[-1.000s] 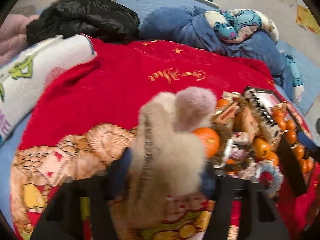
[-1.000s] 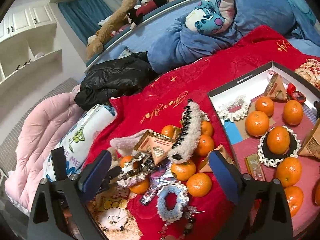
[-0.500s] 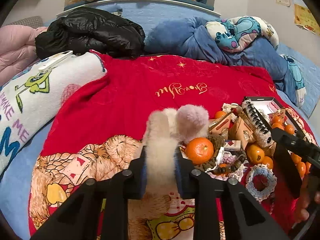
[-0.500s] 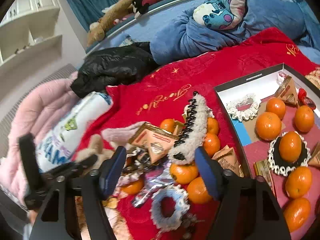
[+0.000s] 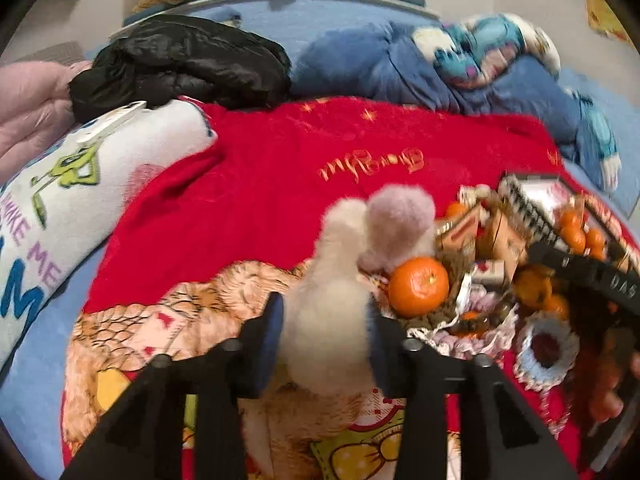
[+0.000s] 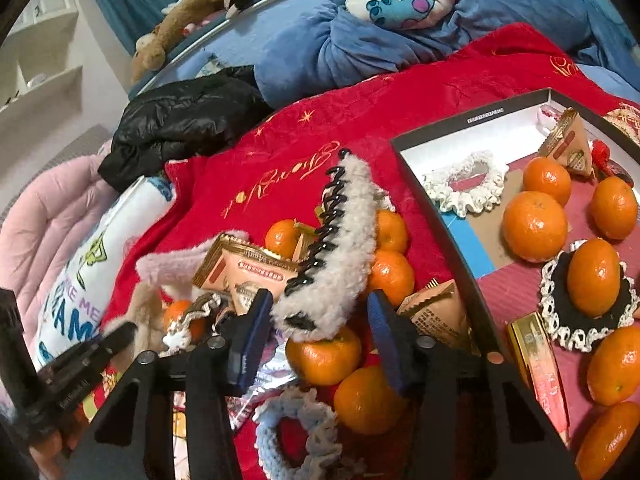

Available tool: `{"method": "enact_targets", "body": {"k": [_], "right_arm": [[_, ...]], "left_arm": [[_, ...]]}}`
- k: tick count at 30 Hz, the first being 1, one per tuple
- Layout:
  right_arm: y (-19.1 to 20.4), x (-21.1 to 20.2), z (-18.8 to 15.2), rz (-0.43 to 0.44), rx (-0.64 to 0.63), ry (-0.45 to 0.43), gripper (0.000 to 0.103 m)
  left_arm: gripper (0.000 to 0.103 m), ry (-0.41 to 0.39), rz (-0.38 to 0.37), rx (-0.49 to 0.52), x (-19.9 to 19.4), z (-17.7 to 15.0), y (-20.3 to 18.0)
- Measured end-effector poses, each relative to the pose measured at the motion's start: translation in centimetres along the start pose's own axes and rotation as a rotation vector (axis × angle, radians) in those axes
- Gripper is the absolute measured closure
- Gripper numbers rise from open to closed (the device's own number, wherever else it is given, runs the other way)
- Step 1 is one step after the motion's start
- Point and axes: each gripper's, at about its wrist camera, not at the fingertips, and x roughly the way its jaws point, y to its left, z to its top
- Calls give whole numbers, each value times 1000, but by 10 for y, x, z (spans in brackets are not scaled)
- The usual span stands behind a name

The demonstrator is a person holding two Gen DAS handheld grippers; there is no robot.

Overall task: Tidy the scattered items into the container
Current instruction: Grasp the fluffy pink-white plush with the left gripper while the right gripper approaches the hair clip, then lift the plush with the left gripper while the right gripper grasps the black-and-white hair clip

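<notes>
The left gripper point(image 5: 326, 334) has a cream plush piece point(image 5: 328, 312) between its blue pads, which touch its sides while the jaws are opening; its lower end is hidden behind the fingers. The right gripper point(image 6: 320, 332), jaws closing, straddles the fuzzy hair claw point(image 6: 340, 248) atop the pile, pads not yet pressing. The black-rimmed box point(image 6: 436, 216) is cut off at the right edge, and the left view is blurred there.

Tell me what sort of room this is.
Most likely a bedroom, with the work done on a bed: a rumpled blue duvet, plush toys along the headboard ledge, and a red blanket spread as the work surface.
</notes>
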Motion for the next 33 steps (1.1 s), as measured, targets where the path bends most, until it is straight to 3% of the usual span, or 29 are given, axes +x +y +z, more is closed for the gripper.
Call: {"method": "enact_targets", "body": {"k": [11,14,18,22,33], "right_arm": [[0,8,-7,-32,12,7,67],[-1,7,-6,-18,23,-2,78],[-3,5,-6,-25,32,-15,83],[-6,0,-4,-33,42,-40,86],[-5,-12,0,-39,44,-83,89]], "left_arm": [[61,-3,-30,20,19,-3,-3],[64,-24,-16,38,16,-5,-4],[72,-55,33,70,10,-5,-10],[79,-75,50,68,4,-4,-9],[84,-91,28,45,-3,-2,-4]]}}
